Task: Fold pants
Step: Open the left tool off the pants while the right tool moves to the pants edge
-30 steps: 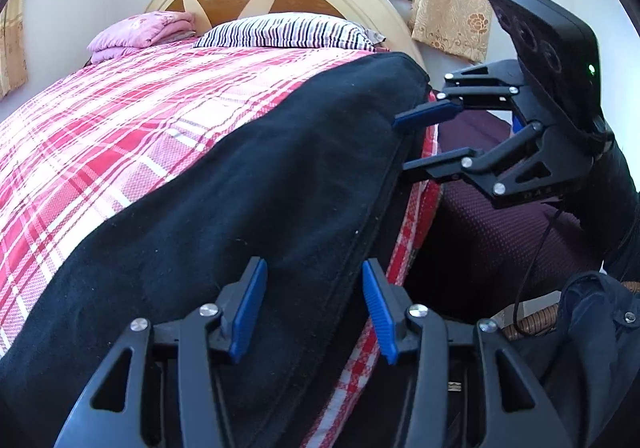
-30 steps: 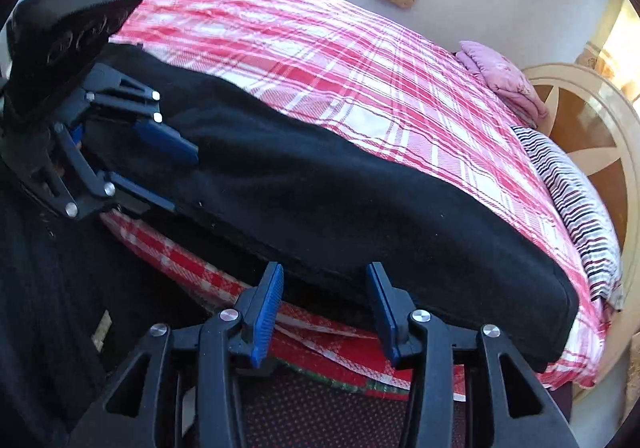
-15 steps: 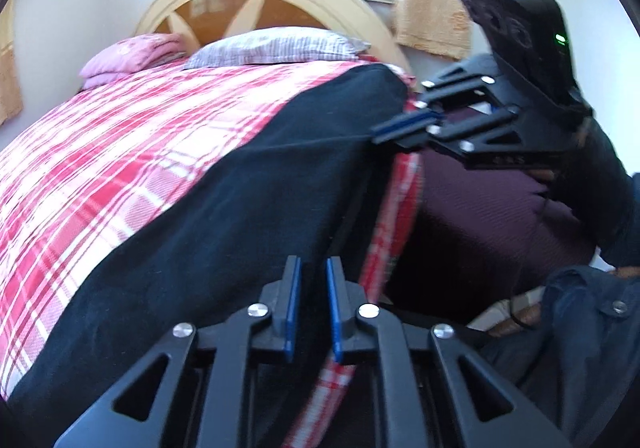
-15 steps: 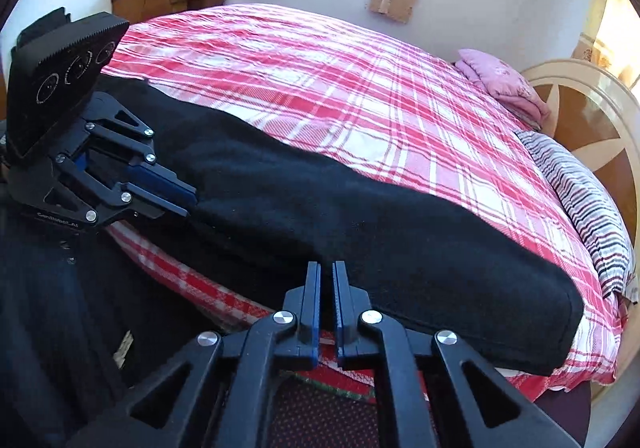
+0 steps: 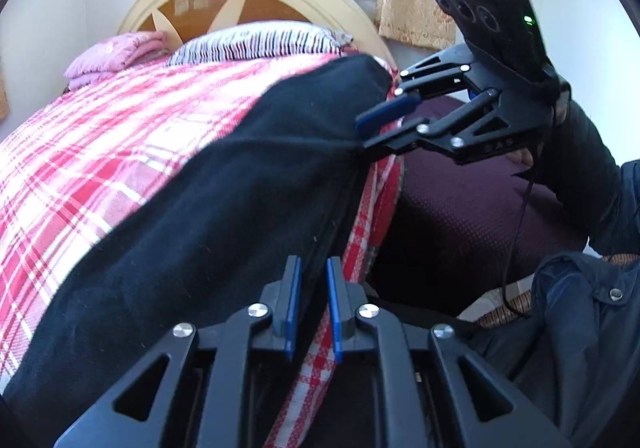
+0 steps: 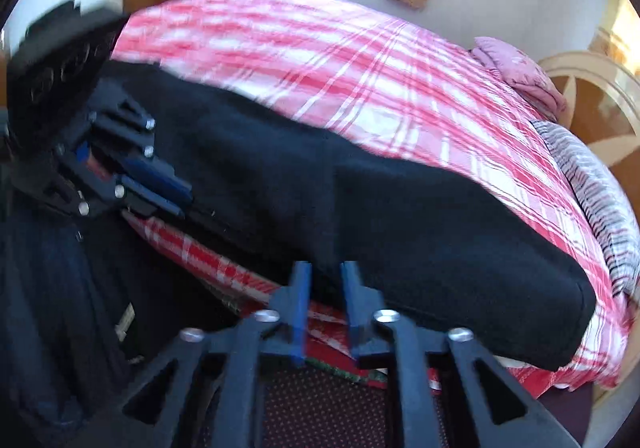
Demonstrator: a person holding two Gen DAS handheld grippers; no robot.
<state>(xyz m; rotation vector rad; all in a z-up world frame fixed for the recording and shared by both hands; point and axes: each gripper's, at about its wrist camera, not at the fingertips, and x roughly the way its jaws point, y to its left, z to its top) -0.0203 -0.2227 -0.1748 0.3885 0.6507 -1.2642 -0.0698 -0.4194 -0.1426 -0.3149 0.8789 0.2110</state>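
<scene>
While black pants (image 5: 224, 184) lie lengthwise along the bed (image 5: 100, 152) edge, both the left gripper (image 5: 311, 308) and right gripper (image 6: 325, 300) pinch their near hem, further folding apparently ahead.

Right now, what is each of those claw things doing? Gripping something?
Left gripper: jaws nearly shut on the pants edge.
Right gripper: jaws nearly shut on the same pants' near edge.

From my left gripper (image 5: 311, 302) I see its blue pads nearly together on the near edge of the black pants (image 5: 224, 200) lying along the plaid bedspread (image 5: 100, 152), while my right gripper (image 5: 390, 124) pinches the same edge farther up.
</scene>
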